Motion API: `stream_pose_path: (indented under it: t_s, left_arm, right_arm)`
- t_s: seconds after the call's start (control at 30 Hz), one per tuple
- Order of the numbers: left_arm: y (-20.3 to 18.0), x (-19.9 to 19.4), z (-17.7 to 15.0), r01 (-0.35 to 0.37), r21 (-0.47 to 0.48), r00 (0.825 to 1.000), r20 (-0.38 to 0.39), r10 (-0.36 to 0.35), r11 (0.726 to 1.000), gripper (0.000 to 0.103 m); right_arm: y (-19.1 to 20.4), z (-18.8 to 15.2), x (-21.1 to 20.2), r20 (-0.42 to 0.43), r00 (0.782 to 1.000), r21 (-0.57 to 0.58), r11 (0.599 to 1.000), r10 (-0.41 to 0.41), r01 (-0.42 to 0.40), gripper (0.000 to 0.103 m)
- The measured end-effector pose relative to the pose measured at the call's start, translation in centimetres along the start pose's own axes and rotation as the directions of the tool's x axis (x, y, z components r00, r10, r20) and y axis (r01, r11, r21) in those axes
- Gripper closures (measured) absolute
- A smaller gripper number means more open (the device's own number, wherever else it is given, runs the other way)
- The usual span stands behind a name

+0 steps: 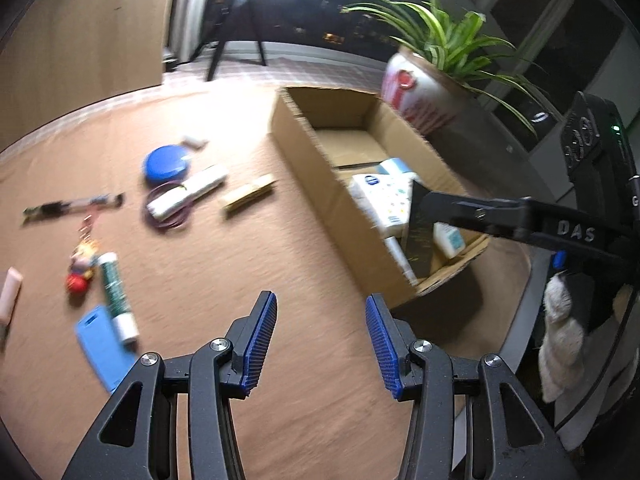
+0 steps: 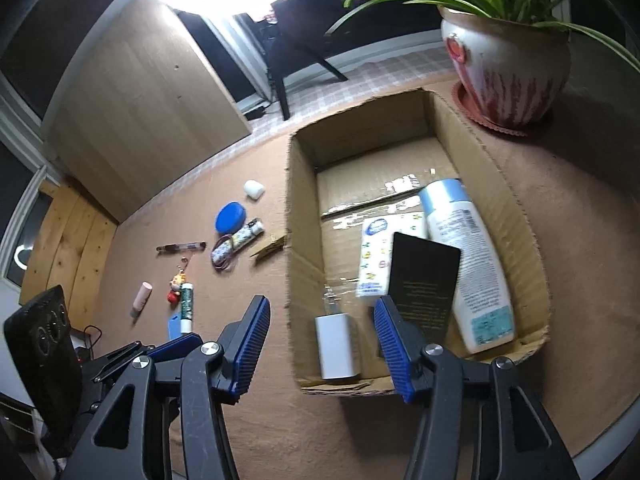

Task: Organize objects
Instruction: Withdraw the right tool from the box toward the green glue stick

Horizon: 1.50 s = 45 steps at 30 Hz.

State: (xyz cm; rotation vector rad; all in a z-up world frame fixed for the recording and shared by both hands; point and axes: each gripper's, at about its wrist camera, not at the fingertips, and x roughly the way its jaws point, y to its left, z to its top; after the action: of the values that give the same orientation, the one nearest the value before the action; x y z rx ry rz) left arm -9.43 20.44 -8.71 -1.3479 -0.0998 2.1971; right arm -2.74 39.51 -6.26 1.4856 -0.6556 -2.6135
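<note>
Both tongs are hanging apart and empty, the right gripper (image 2: 322, 344) sitting over the cardboard box (image 2: 294, 216) and the left gripper (image 1: 321, 340) heading for the clutter on the left, so I'd be lining up squarely on the green tube (image 1: 114, 288) first.

Cardboard box (image 2: 298, 248): matt brown corrugated board w/ rough torn rim, glossy tape on floor. Table cover (image 2: 248, 420): matt pinkish cloth, felt-like. Lotion bottle (image 2: 472, 264): smooth white plastic. Black card (image 2: 424, 280): matt. Pot (image 2: 508, 68): glazed ceramic. Gripper pads (image 1: 262, 344): ribbed blue rubber; arms matt black plastic, metal rivets.
</note>
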Motion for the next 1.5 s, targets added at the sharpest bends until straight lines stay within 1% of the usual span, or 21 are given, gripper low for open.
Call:
stream_pose_path:
  t_s: [0.23,0.5,0.6,0.73,0.8,0.83,0.87,0.9,0.97,1.17,1.2,1.27,1.3,1.37,1.5]
  left_arm:
    - [5.0,-2.2,-1.9,-0.066,-0.074,0.998,0.006,0.066,0.995,0.053]
    - [11.2,-4.7,-3.9,-0.146,-0.162,0.989,0.006,0.149,0.976,0.053]
    - [12.9,-5.0,-4.7,-0.160,-0.185,0.987,-0.005,0.162,0.970,0.053]
    - [13.8,-4.4,-5.2,-0.178,-0.203,0.984,-0.030,0.176,0.963,0.053]
    - [13.8,-3.9,-5.3,-0.186,-0.198,0.983,-0.042,0.181,0.962,0.051]
    - [13.5,-3.6,-5.3,-0.192,-0.190,0.981,-0.047,0.186,0.963,0.047]
    - [13.2,-3.2,-5.2,-0.203,-0.181,0.979,-0.051,0.197,0.962,0.042]
    - [12.8,-2.9,-5.1,-0.212,-0.177,0.977,-0.057,0.205,0.961,0.039]
    - [12.0,-2.0,-4.9,-0.226,-0.163,0.974,-0.069,0.217,0.960,0.037]
    - [10.7,0.4,-4.6,-0.328,-0.106,0.942,-0.111,0.317,0.939,0.038]
    - [10.8,0.6,-4.7,-0.343,-0.106,0.937,-0.114,0.331,0.933,0.038]
    - [11.1,0.5,-4.8,-0.358,-0.118,0.932,-0.103,0.347,0.926,0.045]
    - [11.3,0.3,-4.9,-0.362,-0.126,0.931,-0.101,0.351,0.924,0.046]
    - [11.9,-0.2,-5.0,-0.359,-0.144,0.932,-0.099,0.348,0.922,0.053]
    - [12.9,-0.8,-5.2,-0.385,-0.157,0.922,-0.096,0.374,0.909,0.060]
  right_arm:
    - [3.2,-0.7,1.5,-0.030,0.999,-0.053,0.998,0.019,-0.021,0.052]
    - [7.1,-1.7,3.8,-0.081,0.996,-0.110,0.993,0.040,-0.049,0.052]
    - [8.8,-2.1,5.1,-0.110,0.993,-0.143,0.988,0.046,-0.062,0.052]
    - [10.5,-2.4,6.5,-0.130,0.990,-0.155,0.986,0.046,-0.066,0.052]
    - [11.1,-2.4,7.2,-0.137,0.990,-0.161,0.985,0.038,-0.060,0.052]
    - [11.3,-2.4,7.4,-0.139,0.990,-0.162,0.985,0.034,-0.056,0.052]
    - [11.5,-2.3,7.6,-0.141,0.990,-0.164,0.985,0.032,-0.055,0.052]
    - [11.6,-2.3,7.8,-0.143,0.989,-0.166,0.985,0.030,-0.054,0.052]
    - [11.6,-2.2,7.9,-0.148,0.989,-0.171,0.984,0.026,-0.051,0.052]
    - [11.3,-2.1,8.3,-0.160,0.987,-0.177,0.983,0.009,-0.037,0.052]
    - [11.2,-2.1,8.3,-0.160,0.987,-0.178,0.983,0.007,-0.036,0.052]
    - [11.2,-2.0,8.3,-0.161,0.987,-0.181,0.983,0.004,-0.033,0.052]
    - [11.2,-1.9,8.4,-0.161,0.987,-0.184,0.982,0.002,-0.032,0.052]
    - [11.4,-1.8,8.7,-0.164,0.986,-0.192,0.981,0.000,-0.032,0.052]
    - [12.6,-1.8,9.7,-0.183,0.983,-0.218,0.975,0.000,-0.040,0.052]
